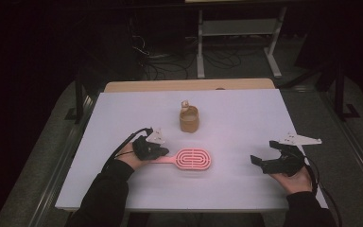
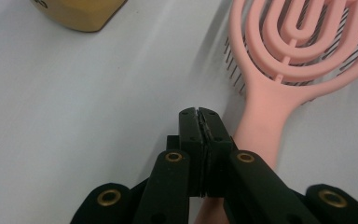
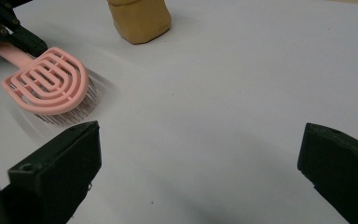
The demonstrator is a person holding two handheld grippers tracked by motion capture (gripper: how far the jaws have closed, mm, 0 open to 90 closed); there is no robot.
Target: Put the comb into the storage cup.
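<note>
A pink vented hairbrush [image 1: 194, 159] lies bristles down on the white table [image 1: 246, 113], its handle pointing left. My left gripper [image 1: 163, 152] sits over that handle. In the left gripper view its jaws [image 2: 199, 112] are pressed together with nothing between the tips, and the brush handle [image 2: 265, 121] runs beside and under them. The right gripper view shows the brush [image 3: 46, 86] with the left gripper [image 3: 9, 28] at its handle end. My right gripper [image 1: 263, 151] rests near the table's right edge, and there its jaws [image 3: 200, 154] stand wide open over bare table.
A tan-brown cup-like container [image 1: 189, 119] stands upright behind the brush, near the table's middle; it also appears at the top in the left gripper view [image 2: 79, 14] and the right gripper view [image 3: 140, 16]. Beyond the table are a desk frame and cables on a dark floor.
</note>
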